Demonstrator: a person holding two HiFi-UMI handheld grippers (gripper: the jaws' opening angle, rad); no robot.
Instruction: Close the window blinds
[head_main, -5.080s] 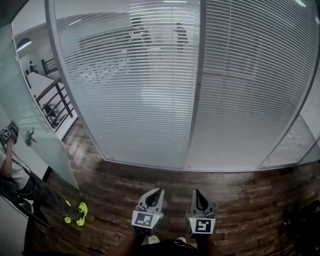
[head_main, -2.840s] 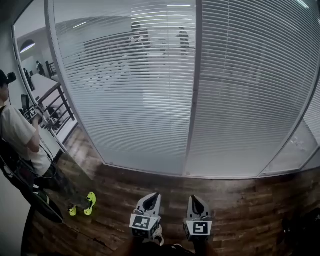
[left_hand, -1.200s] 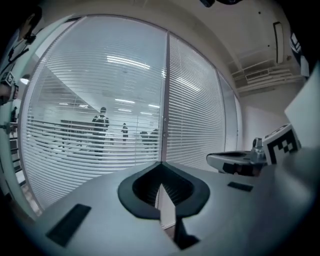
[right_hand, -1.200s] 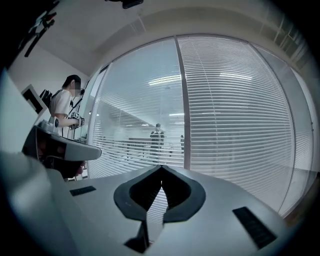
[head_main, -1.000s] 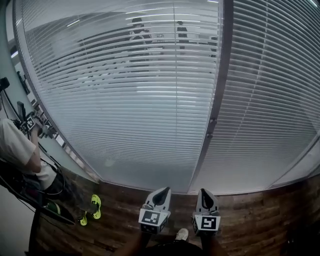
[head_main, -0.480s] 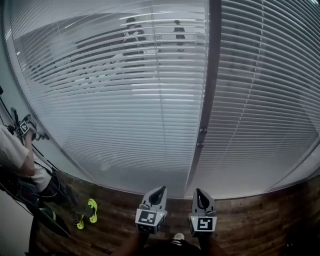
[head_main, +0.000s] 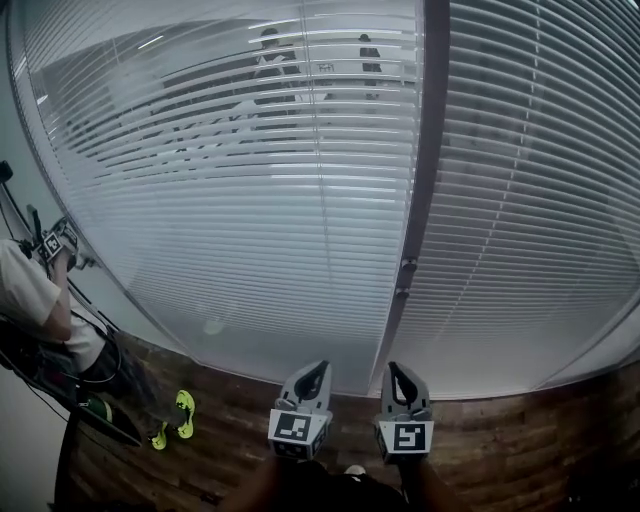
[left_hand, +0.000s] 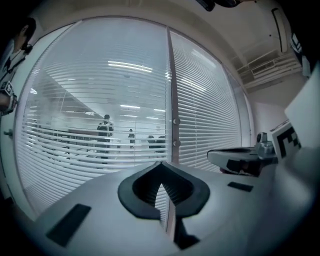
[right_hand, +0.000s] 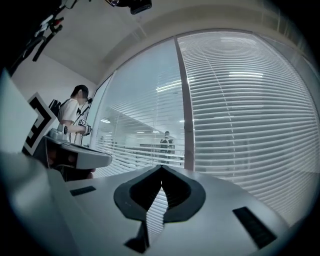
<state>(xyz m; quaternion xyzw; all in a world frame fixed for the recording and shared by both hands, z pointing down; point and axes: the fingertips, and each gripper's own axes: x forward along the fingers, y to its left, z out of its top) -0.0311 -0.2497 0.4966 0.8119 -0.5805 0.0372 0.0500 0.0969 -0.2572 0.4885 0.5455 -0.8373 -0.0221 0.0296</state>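
White slatted blinds cover a glass wall. The left panel's blinds (head_main: 250, 200) have tilted slats, and figures show through them. Those of the right panel (head_main: 540, 200) look more closed. A grey mullion (head_main: 418, 180) with two small knobs (head_main: 404, 266) divides the panels. My left gripper (head_main: 309, 381) and right gripper (head_main: 401, 381) are held side by side, low in the head view, short of the mullion's foot. Both point level at the window, shut and empty. The mullion (left_hand: 172, 100) and its knobs stand ahead of the left gripper (left_hand: 161, 167). The right gripper (right_hand: 161, 170) faces the same post (right_hand: 186, 100).
At the left a person (head_main: 35, 300) in a white shirt stands holding a marked device, with yellow shoes (head_main: 178, 415) on the dark wooden floor (head_main: 500, 450). People stand behind the glass (head_main: 270, 55). Each gripper shows in the other's view, the right gripper (left_hand: 235, 157) and the left gripper (right_hand: 75, 155).
Since the earliest frames the glass wall has come much nearer and fills the head view. Over the last second both grippers drifted slightly toward the window, still shut.
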